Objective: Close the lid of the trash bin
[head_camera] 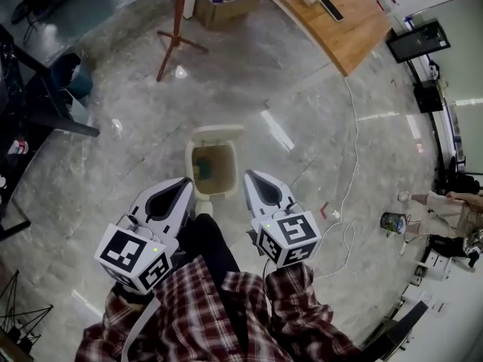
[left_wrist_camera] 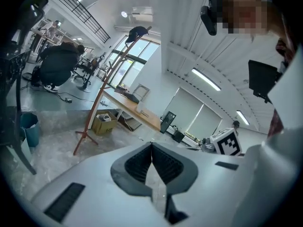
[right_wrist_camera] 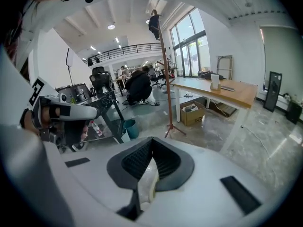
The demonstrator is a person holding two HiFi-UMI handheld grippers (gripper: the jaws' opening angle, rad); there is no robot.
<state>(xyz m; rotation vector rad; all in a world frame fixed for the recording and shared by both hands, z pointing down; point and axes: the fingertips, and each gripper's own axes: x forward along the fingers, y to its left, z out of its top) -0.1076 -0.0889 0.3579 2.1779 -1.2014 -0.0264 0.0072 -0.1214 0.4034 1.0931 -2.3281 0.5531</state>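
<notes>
In the head view a cream trash bin stands on the floor just ahead of me. Its lid is swung up at the far side, so the inside shows. My left gripper hovers by the bin's near left corner, and my right gripper by its near right corner. Both are above the bin and apart from it, and both are shut with nothing held. In the left gripper view the left gripper has its jaws meeting at the tip. The right gripper looks the same in its own view.
A red coat stand and a cardboard box stand beyond the bin. A wooden desk is at the far right. A white cable trails over the floor on the right. A black cart is at the left, and a person at the right edge.
</notes>
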